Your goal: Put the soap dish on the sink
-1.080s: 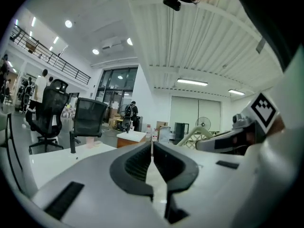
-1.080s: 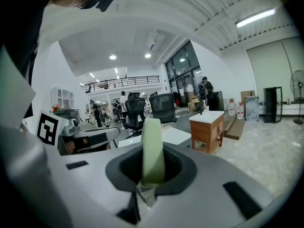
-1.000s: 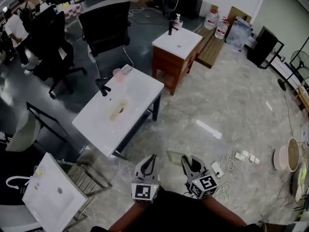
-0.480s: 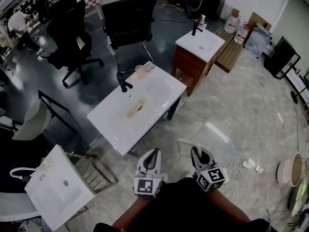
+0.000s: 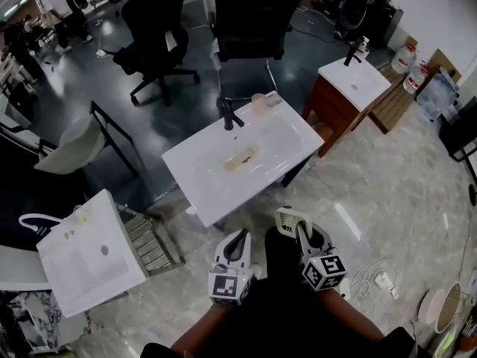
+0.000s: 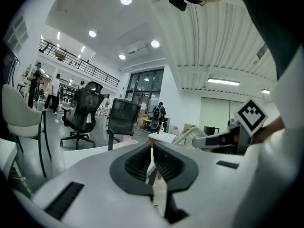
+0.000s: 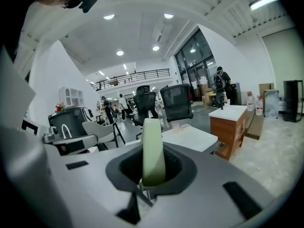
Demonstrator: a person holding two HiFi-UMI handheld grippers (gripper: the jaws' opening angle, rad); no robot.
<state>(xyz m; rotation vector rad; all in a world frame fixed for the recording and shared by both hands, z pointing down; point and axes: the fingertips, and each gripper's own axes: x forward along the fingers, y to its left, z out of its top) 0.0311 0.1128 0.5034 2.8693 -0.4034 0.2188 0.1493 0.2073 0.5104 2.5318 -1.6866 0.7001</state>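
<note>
A pale green slatted soap dish (image 5: 286, 220) is pinched edge-on in my right gripper (image 5: 300, 232), which is shut on it; in the right gripper view the soap dish (image 7: 153, 148) stands upright between the jaws. My left gripper (image 5: 238, 242) is beside it on the left, shut with nothing in it (image 6: 152, 161). The white sink (image 5: 200, 171) stands a short way ahead of both grippers, with a black faucet (image 5: 228, 115) and a pink cup (image 5: 258, 103) at its far edge and a brownish smear in the basin. From the left gripper view the soap dish (image 6: 189, 137) shows at the right.
A second sink on a wooden cabinet (image 5: 352, 88) stands at the far right. Another white sink (image 5: 89, 252) sits on a rack at the lower left. Black office chairs (image 5: 250, 24) are behind the sink. Cables (image 5: 376, 278) lie on the floor at the right.
The person has walked closer to the white sink, which now sits nearer and more central. Both grippers came forward with it, the soap dish still held in the right one.
</note>
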